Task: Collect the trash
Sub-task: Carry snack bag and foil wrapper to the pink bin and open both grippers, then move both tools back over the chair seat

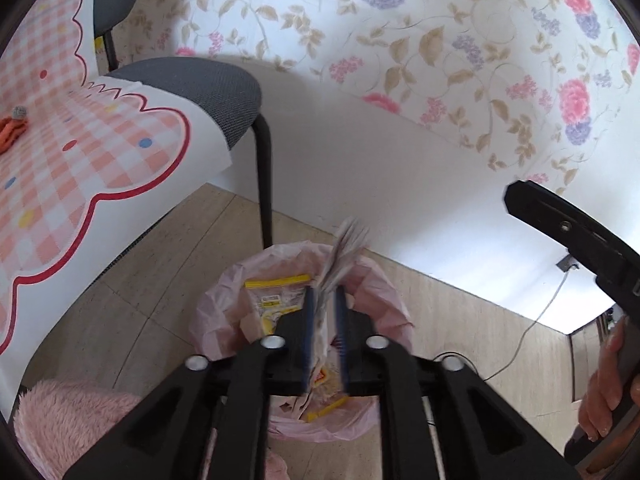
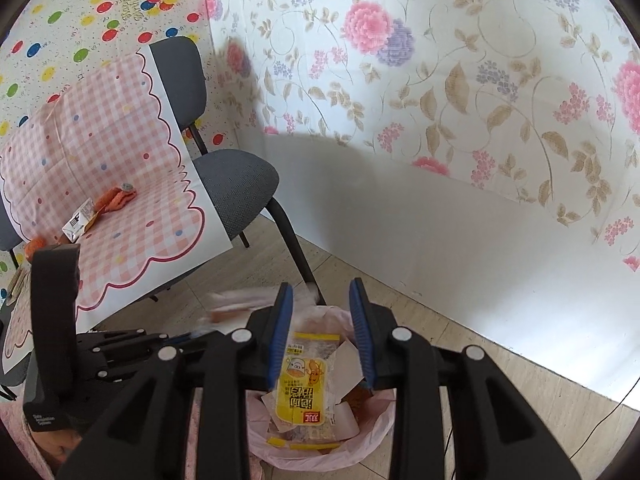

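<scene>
Pink-lined bin: we see a round trash bin with a thin pink plastic liner (image 2: 372, 436) on the pale tile floor (image 1: 160, 280), directly below both grippers.
Bin contents: we make out a yellow snack wrapper with printed cartoon figures (image 2: 306, 384) lying on top, plus pale paper scraps beside it.
Left gripper (image 1: 325, 312): we hold its blue-padded fingers nearly together, pinching a blurred crumpled grey-white wrapper (image 1: 344, 252) that sticks up above the bin's mouth.
Right gripper (image 2: 320, 320): we have its fingers spread apart with nothing between them, over the bin.
Chair: a grey fabric chair (image 2: 236, 180) carries a pink checked sheet (image 2: 120, 184) bearing an orange peel scrap (image 2: 116, 198) and a small white carton (image 2: 78, 224), well apart from both grippers.
</scene>
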`<state>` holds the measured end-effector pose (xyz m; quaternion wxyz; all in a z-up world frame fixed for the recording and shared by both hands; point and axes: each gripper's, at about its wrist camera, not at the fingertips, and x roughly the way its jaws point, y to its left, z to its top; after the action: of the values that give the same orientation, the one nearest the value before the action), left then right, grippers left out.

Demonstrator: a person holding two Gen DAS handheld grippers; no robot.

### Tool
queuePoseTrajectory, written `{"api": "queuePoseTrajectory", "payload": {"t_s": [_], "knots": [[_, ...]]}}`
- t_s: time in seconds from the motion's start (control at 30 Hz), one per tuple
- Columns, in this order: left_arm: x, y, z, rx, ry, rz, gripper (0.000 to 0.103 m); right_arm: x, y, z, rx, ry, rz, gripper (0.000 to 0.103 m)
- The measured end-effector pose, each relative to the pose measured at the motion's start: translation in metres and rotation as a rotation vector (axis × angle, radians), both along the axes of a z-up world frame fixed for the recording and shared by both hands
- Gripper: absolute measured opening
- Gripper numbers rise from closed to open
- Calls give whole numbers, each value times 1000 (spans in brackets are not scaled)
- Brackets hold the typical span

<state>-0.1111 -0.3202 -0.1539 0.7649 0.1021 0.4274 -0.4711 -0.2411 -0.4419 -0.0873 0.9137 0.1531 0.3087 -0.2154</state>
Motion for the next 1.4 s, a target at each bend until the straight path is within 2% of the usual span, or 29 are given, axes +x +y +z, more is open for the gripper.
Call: {"api": "queuePoseTrajectory", "payload": {"t_s": [0.07,0.17,0.37,0.6,0.9,0.97,1.03,1.13,1.27,1.4], "knots": [[2,2,0,5,-6,12,28,2,-1,-2,3,8,1,29],[5,12,10,-12,-30,33,37,5,0,-3,12,17,10,29],[19,63,46,-56,-107,163,38,16,14,9,9,-2,54,29],[37,132,75,-45,-189,314,40,46,50,34,4,-41,178,29],[73,232,93,7,-254,576,45,117,109,57,-20,-70,371,31],[85,256,97,7,-252,650,55,137,124,60,-26,-66,421,32],[92,273,100,8,-257,707,56,154,137,62,-32,-62,456,39],[106,303,102,37,-277,792,65,178,155,64,-30,-56,513,43],[128,330,101,63,-259,864,68,216,179,65,-24,-30,598,46],[147,342,96,94,-244,895,68,257,207,63,-29,0,669,48]]}}
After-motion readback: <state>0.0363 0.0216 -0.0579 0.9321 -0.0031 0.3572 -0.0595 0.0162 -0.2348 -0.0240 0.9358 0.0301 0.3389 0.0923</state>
